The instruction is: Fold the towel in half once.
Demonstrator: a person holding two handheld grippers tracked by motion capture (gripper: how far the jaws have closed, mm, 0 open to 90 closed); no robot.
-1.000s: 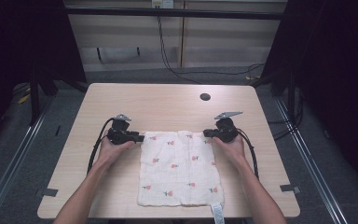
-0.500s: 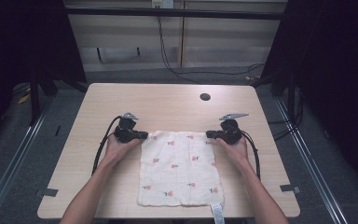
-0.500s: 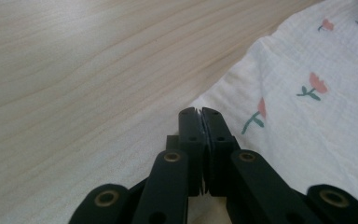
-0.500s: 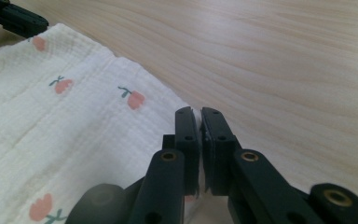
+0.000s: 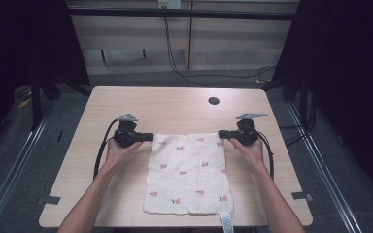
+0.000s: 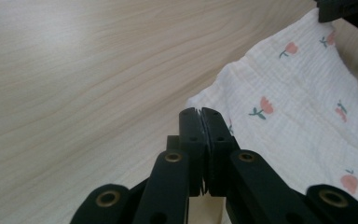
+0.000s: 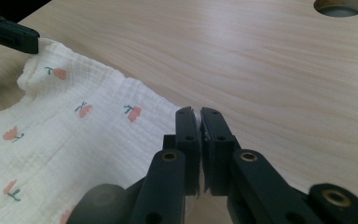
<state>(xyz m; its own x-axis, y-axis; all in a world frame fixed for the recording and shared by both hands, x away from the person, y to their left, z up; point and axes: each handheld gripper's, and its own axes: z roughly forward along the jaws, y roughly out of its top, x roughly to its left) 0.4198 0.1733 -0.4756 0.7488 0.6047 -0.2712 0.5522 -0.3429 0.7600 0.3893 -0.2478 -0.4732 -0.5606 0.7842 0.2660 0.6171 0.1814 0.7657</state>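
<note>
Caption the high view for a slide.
Left gripper and right gripper pinch the far corners of a flower-print cloth.

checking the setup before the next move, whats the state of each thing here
cloth: spread flat, far edge lifted at both corners
left gripper: shut on the cloth's far left corner
right gripper: shut on the cloth's far right corner
table: bare beyond the cloth

Cloth [image 5: 187,174] tag cut off below

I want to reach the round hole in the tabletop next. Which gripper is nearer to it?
Right. The right gripper grips the cloth corner just below the hole; the left gripper holds the opposite corner, farther to its left.
</note>
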